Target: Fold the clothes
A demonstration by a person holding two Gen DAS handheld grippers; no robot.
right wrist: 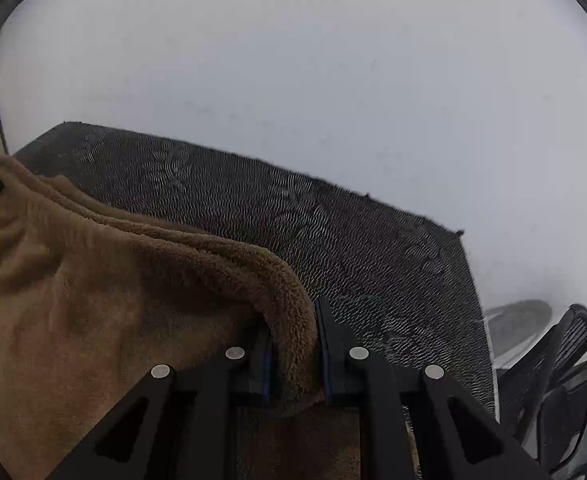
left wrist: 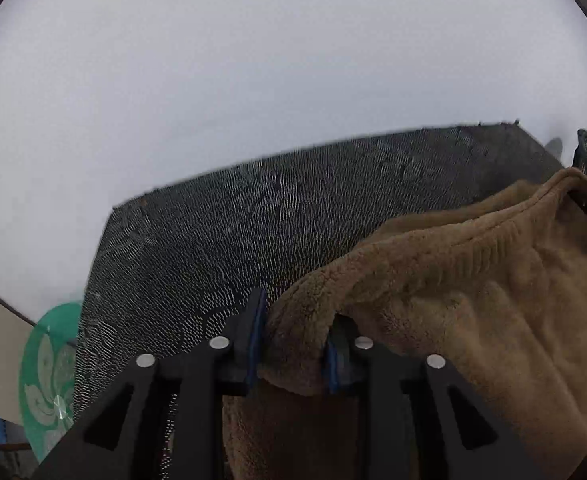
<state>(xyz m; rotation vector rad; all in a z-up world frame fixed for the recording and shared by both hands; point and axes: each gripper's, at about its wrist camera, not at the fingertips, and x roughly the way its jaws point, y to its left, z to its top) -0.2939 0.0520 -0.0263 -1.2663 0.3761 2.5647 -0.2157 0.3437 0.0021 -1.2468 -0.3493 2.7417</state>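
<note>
Fleece garment (left wrist: pixel 473 300), brown and plush, hangs between us over the dark patterned tabletop (left wrist: pixel 253 220). Our right gripper (right wrist: pixel 293 360) is clamped on its edge; our left gripper (left wrist: pixel 293 344) stands slightly apart around the hem. We judge it soft, floppy and best held at the corners.

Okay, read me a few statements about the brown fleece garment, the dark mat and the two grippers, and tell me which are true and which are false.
1. The brown fleece garment lies between the fingers of the left hand-held gripper. True.
2. The right hand-held gripper holds nothing. False: its pads pinch a fold of the garment's edge.
3. The garment hangs partly over a dark patterned mat. True.
4. The mat is bright red. False: it is black with a fine pale pattern.
5. A green disc shows at the lower left of the left wrist view. True.
</note>
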